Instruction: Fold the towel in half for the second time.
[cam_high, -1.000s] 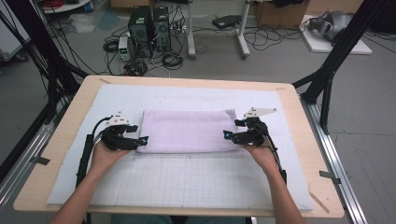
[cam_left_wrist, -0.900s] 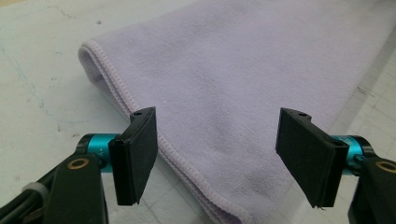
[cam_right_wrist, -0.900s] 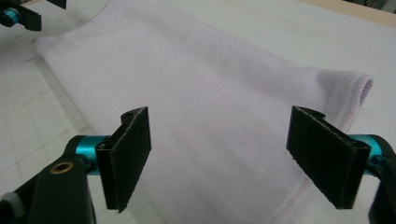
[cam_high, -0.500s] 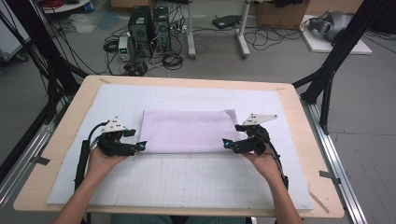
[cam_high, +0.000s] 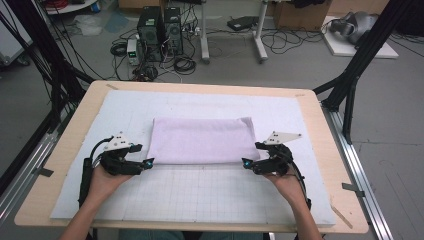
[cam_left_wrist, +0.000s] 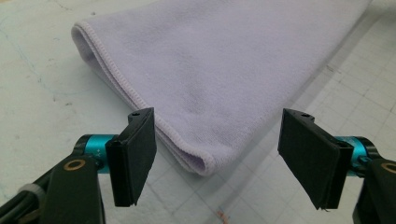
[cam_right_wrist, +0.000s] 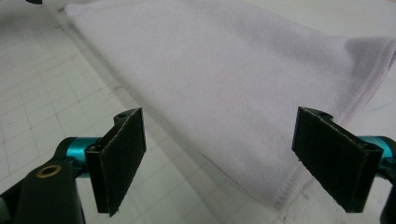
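Observation:
A folded lavender towel (cam_high: 202, 140) lies flat on the white grid mat (cam_high: 200, 200). My left gripper (cam_high: 146, 164) rests on the mat at the towel's near left corner, jaws wide open. In the left gripper view the folded corner of the towel (cam_left_wrist: 224, 79) lies low between the pads (cam_left_wrist: 135, 158) of the left gripper (cam_left_wrist: 217, 154), touching neither. My right gripper (cam_high: 246, 164) sits at the near right corner. Its jaws have just been opening and stand open. In the right gripper view the towel (cam_right_wrist: 243, 93) has its stitched corner ahead of the right gripper (cam_right_wrist: 224, 154), untouched by the pads (cam_right_wrist: 121, 158).
The mat covers most of a wooden table (cam_high: 65, 165). Black frame struts (cam_high: 350, 85) rise at the far right and far left corners. Beyond the table's far edge, computer towers (cam_high: 160, 25) and cables sit on the floor.
Both hands have slid back toward the near edge, from the towel's short ends to its near corners. The towel has stayed flat.

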